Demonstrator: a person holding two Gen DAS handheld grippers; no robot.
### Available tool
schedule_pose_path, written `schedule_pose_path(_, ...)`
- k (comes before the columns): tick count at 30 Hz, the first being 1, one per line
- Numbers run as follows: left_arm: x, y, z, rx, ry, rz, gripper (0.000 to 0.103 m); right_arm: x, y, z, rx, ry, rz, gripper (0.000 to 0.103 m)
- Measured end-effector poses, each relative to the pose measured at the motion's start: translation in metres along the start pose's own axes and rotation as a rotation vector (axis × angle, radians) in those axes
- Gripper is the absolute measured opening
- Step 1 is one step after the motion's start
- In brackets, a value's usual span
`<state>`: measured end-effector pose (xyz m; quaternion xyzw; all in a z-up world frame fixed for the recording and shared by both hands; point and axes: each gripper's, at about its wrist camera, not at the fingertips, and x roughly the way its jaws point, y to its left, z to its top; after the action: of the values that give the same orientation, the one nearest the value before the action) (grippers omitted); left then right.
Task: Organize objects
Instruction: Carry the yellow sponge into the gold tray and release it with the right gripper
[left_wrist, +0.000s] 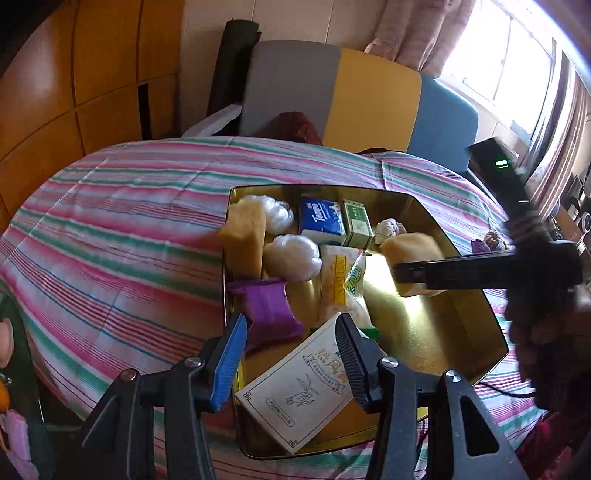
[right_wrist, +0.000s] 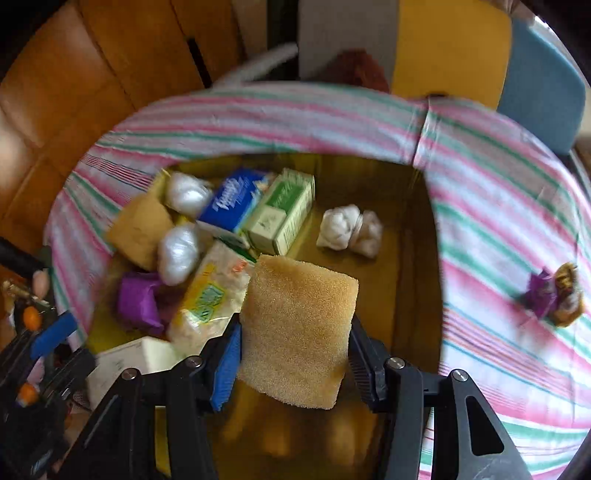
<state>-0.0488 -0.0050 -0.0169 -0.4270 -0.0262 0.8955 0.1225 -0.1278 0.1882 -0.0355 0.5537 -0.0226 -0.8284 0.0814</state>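
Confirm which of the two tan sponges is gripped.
The one over the tin's open right side, clamped by the right hand-held gripper. The other sponge leans untouched at the tin's far-left corner.

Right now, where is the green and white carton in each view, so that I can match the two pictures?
Left wrist: green carton in the tray's far part, upper centre.
Right wrist: green carton upper centre, left of the held sponge's top.
Shared landmark: blue tissue pack touching its left side.

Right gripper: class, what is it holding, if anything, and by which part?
The right gripper holds a yellow sponge by its two side edges, near the lower end, above the gold tray.
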Motion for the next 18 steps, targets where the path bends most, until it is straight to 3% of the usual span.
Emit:
schedule_pose_path(4, 0.004, -0.002, -0.001, 0.001, 0.010, -0.007, 0.051, 0.020, 0.003, 0.005, 0.049, 0.009, 0.040, 0.057)
schedule_pose_path(8, 0.005, -0.005, -0.002, 0.006, 0.013, -0.008, 0.051, 0.022, -0.002, 0.001, 0.075, -0.007, 0.103, 0.070)
schedule_pose_path(18, -0.004, -0.019, 0.002, 0.045, -0.012, -0.004, 0.051, -0.039, -0.041, -0.018, 0.127, -0.141, 0.106, 0.079)
